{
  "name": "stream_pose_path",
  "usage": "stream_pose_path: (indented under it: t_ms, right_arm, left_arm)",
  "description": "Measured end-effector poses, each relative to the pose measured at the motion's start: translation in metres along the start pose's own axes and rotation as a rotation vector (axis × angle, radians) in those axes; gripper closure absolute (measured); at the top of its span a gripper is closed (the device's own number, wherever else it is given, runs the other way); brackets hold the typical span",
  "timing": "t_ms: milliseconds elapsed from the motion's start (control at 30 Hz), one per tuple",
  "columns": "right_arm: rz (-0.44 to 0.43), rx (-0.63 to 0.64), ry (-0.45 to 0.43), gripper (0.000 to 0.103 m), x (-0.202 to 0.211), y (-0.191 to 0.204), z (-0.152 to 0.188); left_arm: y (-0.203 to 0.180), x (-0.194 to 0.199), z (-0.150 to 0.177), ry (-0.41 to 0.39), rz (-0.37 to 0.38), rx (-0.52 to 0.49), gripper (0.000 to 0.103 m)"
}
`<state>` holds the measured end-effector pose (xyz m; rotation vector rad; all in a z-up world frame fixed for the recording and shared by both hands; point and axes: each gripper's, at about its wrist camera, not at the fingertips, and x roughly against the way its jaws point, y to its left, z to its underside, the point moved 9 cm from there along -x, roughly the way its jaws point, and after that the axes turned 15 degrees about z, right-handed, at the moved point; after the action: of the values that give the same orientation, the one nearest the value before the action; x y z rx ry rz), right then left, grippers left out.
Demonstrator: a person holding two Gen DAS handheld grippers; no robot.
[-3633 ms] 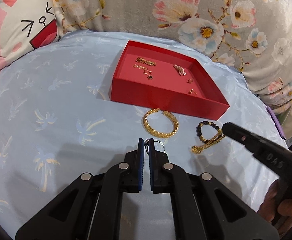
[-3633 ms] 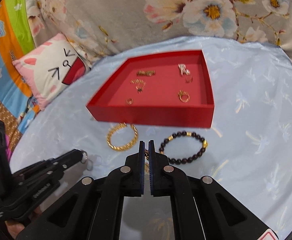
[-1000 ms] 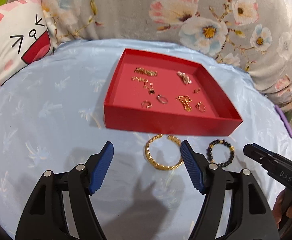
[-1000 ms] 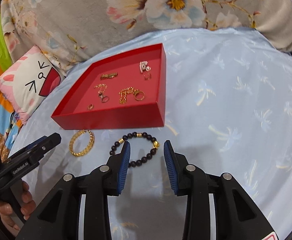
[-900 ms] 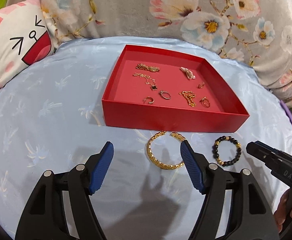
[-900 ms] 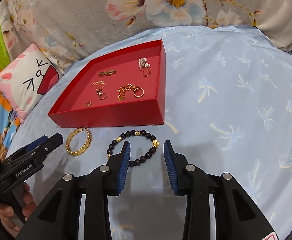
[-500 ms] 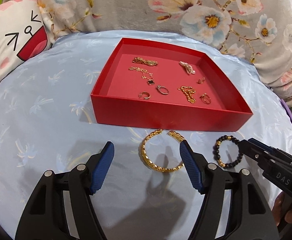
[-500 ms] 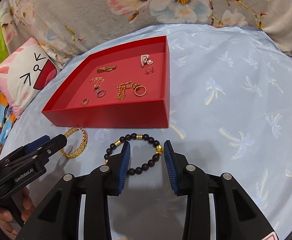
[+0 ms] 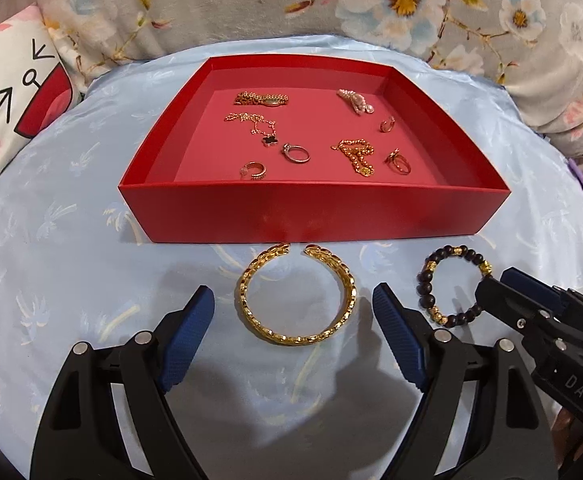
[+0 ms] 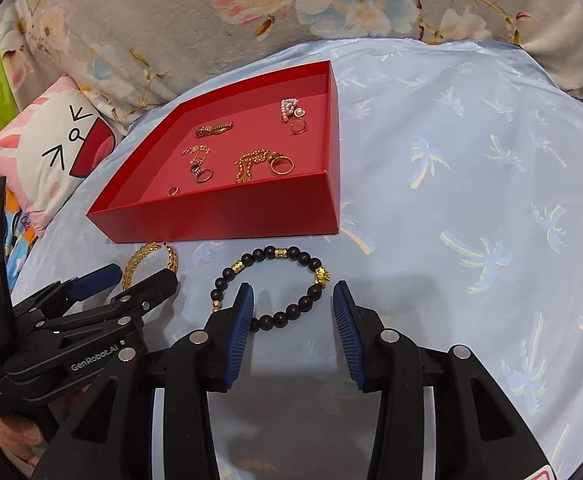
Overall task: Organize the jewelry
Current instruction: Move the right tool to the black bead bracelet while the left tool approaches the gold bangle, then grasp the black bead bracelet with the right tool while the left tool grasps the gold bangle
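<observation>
A red tray [image 9: 311, 210] [image 10: 227, 216] on the light blue cloth holds several gold rings, chains and a pearl piece. A gold open bangle [image 9: 296, 300] [image 10: 150, 261] lies on the cloth just in front of the tray. A dark beaded bracelet with gold beads [image 9: 431, 294] [image 10: 269, 286] lies to its right. My left gripper [image 9: 293, 326] is open, its blue pads on either side of the bangle, empty. My right gripper [image 10: 292, 312] is open, its pads flanking the near part of the beaded bracelet, empty.
A floral grey cushion [image 9: 371, 4] runs behind the tray. A pink and white cat-face pillow [image 9: 7, 92] [image 10: 59, 152] lies at the left. The blue cloth [image 10: 471, 200] spreads wide to the right of the tray.
Both grippers, shut on jewelry 3.6 s ago, are now open; a ring and a chain now lie in the tray. Over the last second both moved closer to the bangle and bracelet.
</observation>
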<state>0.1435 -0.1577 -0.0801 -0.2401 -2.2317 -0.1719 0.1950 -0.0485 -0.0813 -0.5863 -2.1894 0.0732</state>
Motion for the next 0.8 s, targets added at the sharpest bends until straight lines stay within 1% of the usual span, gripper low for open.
stream_pose_path:
  t_ms: [67,100,133,200,400,467,533,600,667,800]
  right_arm:
    - [0.001,0.009,0.002,0.062,0.000,0.002,0.002]
    - [0.003,0.015,0.002,0.061,-0.001,0.003,0.002]
    - [0.006,0.021,0.002,0.059,-0.001,0.005,0.003]
    - [0.012,0.032,-0.003,0.055,-0.002,0.007,0.003]
    - [0.012,0.013,-0.003,0.055,-0.003,0.004,0.002]
    - [0.004,0.015,-0.001,0.050,-0.003,0.006,0.002]
    - [-0.003,0.029,-0.002,0.037,-0.003,0.011,0.002]
    - [0.006,0.057,-0.002,0.032,-0.003,0.019,0.003]
    - [0.026,0.085,-0.002,0.031,-0.005,0.024,0.003]
    - [0.046,0.095,-0.002,0.031,-0.011,0.029,-0.001]
  left_arm:
    - [0.002,0.001,0.000,-0.011,0.005,0.007,0.035]
    - [0.003,0.003,0.000,-0.018,0.014,0.014,0.042]
    - [0.004,0.004,0.000,-0.026,0.022,0.023,0.046]
    - [0.007,0.007,0.001,-0.033,0.026,0.034,0.046]
    - [0.014,0.017,0.007,-0.054,0.015,0.065,0.046]
    - [0.018,0.020,0.009,-0.058,0.021,0.085,0.046]
    - [0.021,0.023,0.011,-0.068,0.022,0.101,0.046]
    - [0.022,0.024,0.011,-0.072,0.030,0.108,0.046]
    - [0.022,0.024,0.011,-0.069,0.025,0.104,0.046]
    - [0.023,0.024,0.012,-0.069,0.026,0.105,0.046]
